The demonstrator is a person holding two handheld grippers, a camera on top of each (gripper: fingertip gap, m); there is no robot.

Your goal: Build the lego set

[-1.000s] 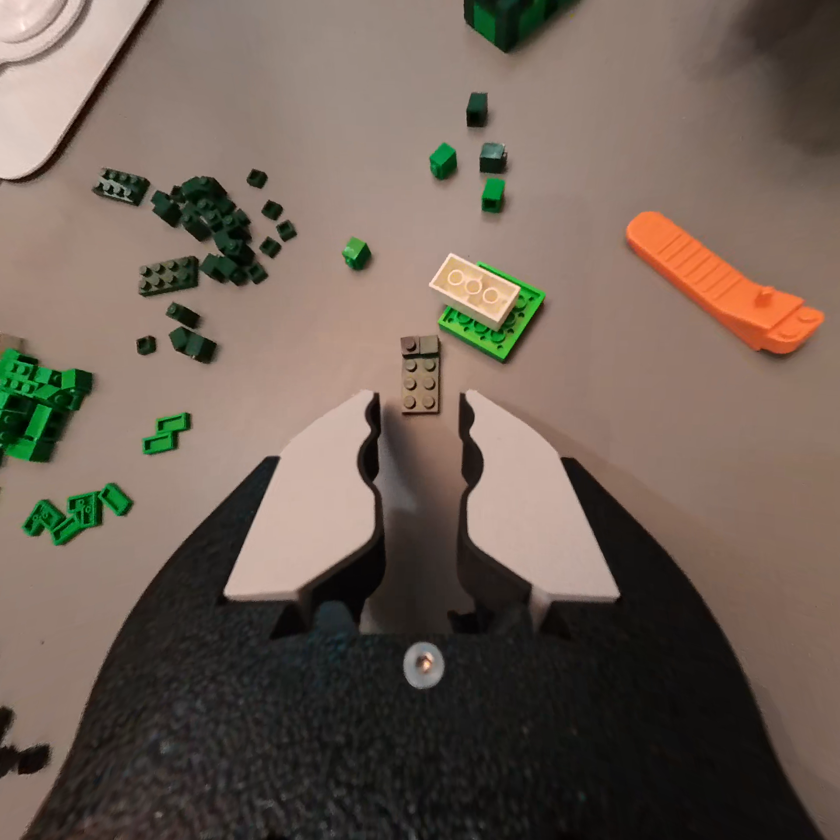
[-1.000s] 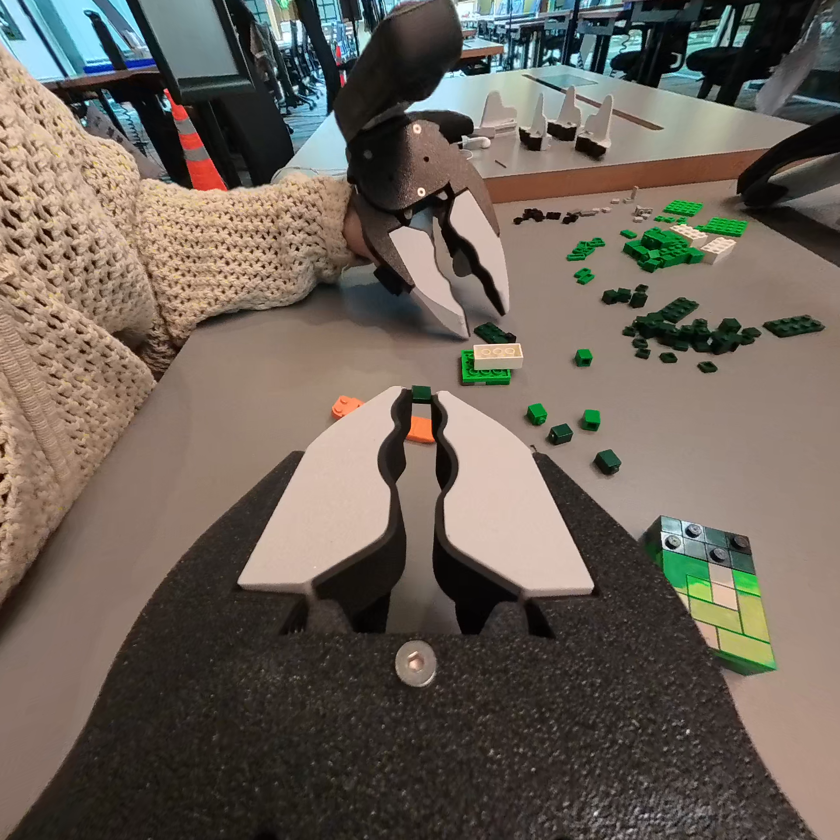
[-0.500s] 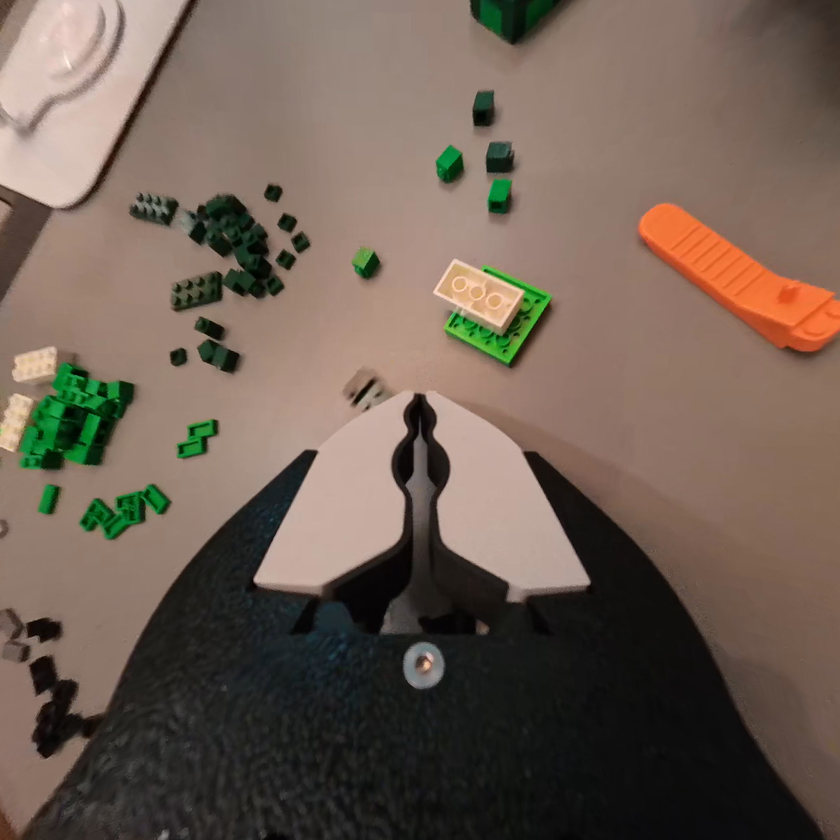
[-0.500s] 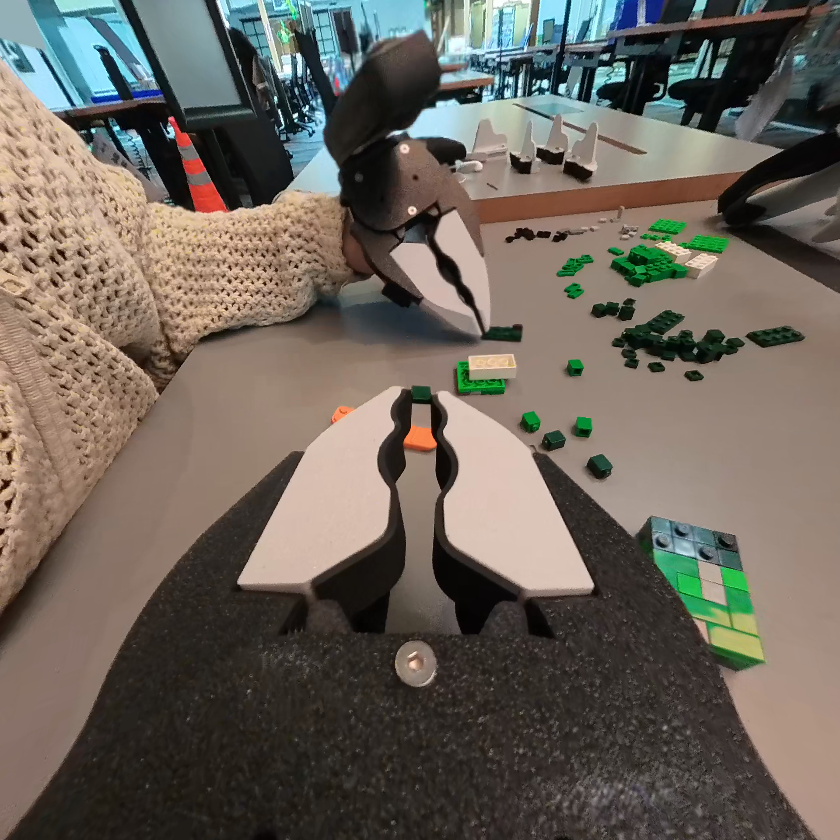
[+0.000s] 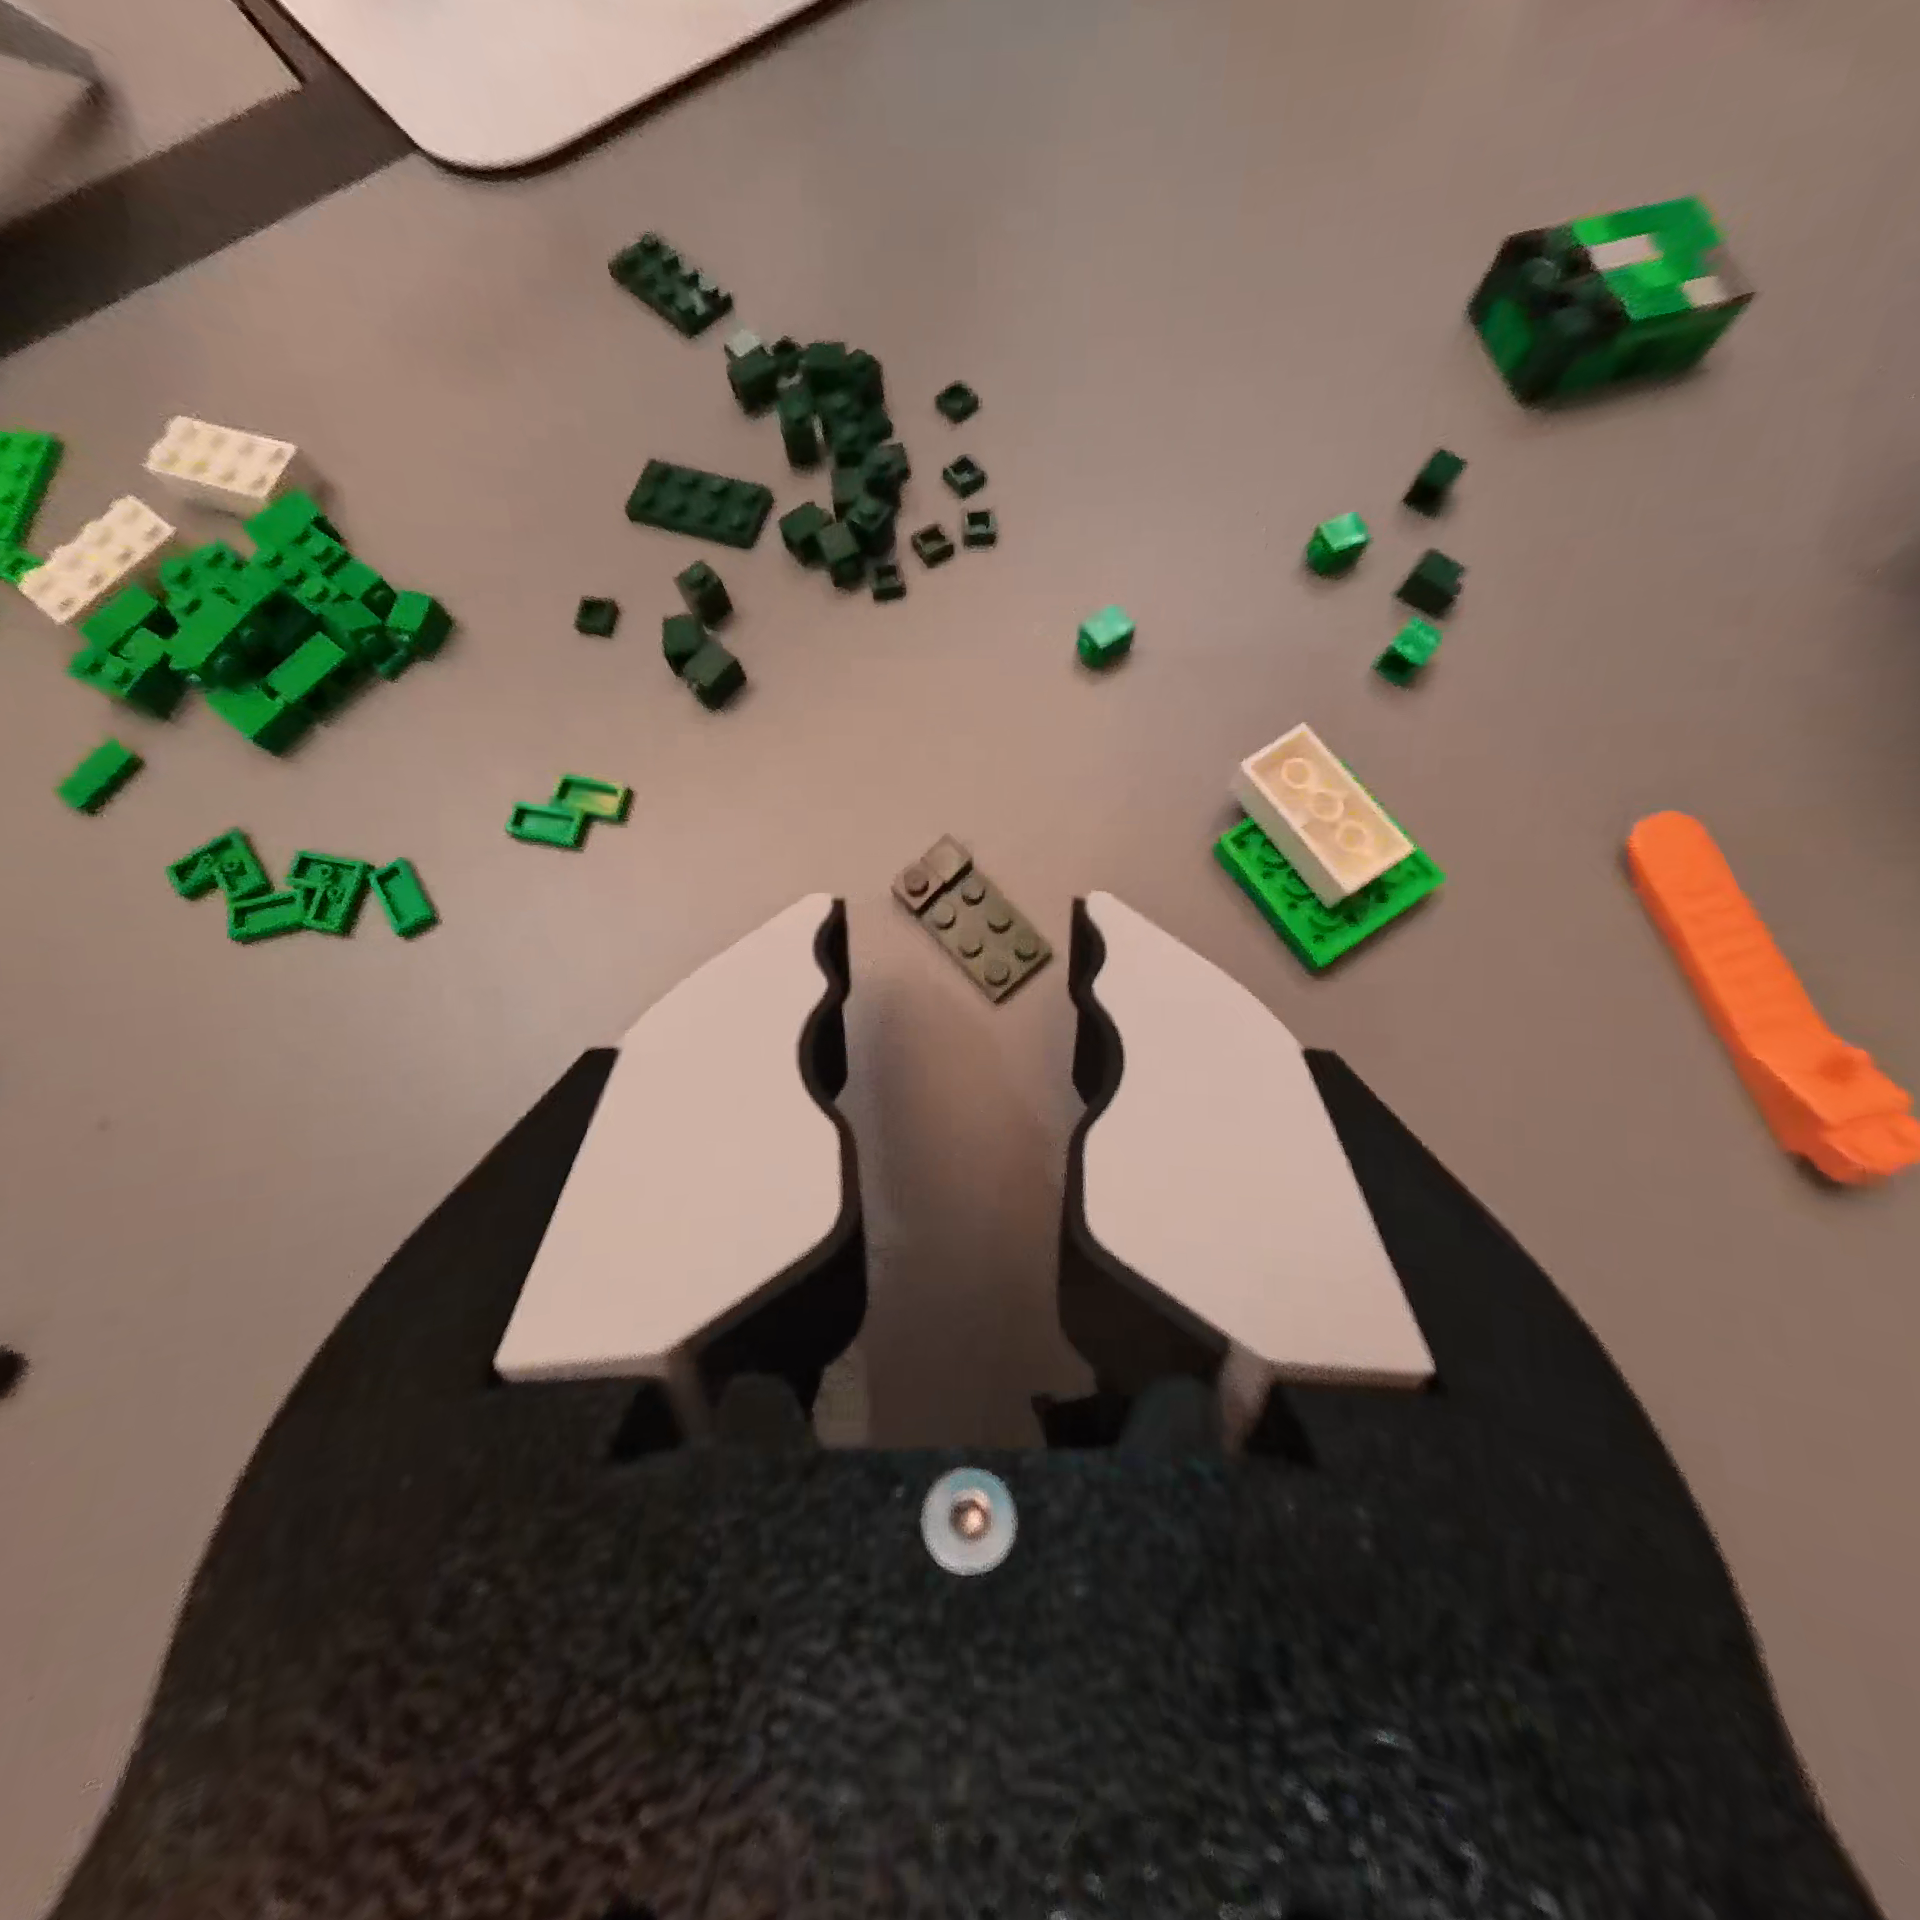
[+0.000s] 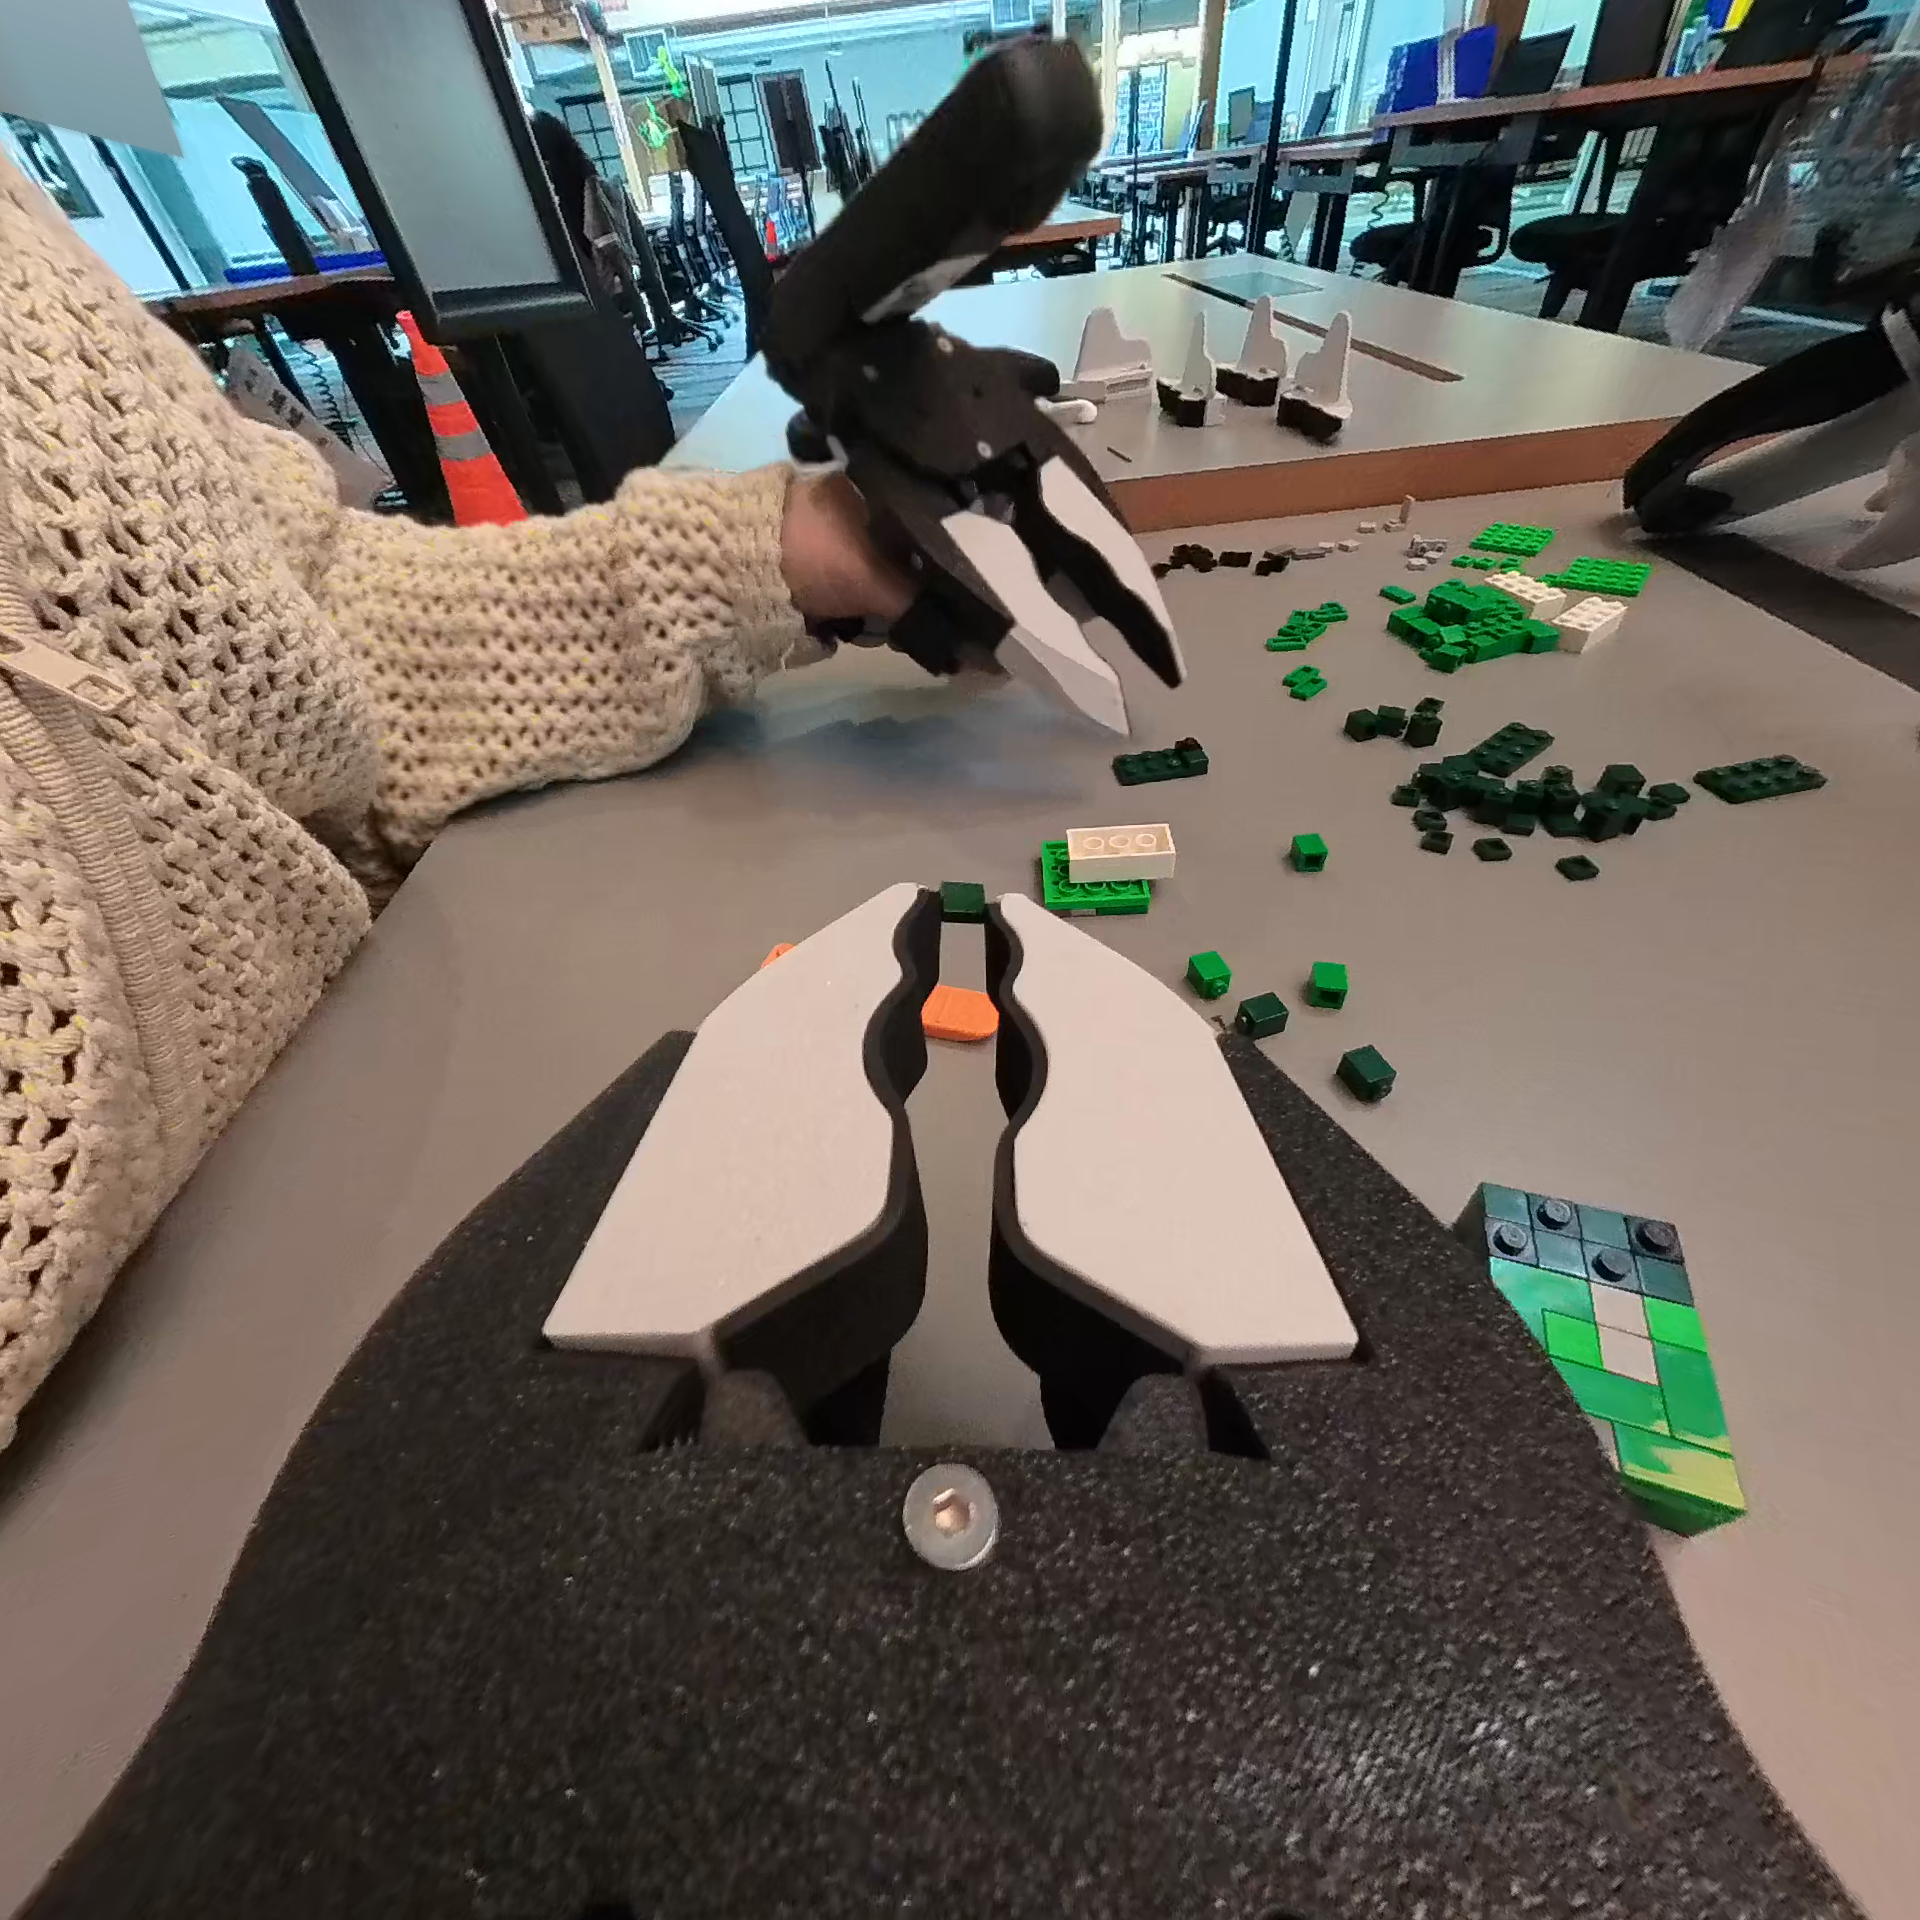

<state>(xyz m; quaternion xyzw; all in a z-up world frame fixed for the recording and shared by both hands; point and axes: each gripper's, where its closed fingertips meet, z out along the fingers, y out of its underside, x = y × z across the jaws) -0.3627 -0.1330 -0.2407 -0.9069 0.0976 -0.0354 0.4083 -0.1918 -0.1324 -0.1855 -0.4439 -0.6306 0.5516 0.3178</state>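
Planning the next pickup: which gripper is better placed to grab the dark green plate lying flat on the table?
Left. The left gripper is open with the dark green plate between its tips; the right gripper already pinches a small dark green brick.

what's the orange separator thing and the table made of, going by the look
The orange separator looks like moulded plastic, semi-matte: uniform bright colour, ribbed top, crisp moulded edges. The table looks like grey laminate or coated board with a smooth matte finish: even colour, soft diffuse sheen, no grain. Its core material cannot be told.
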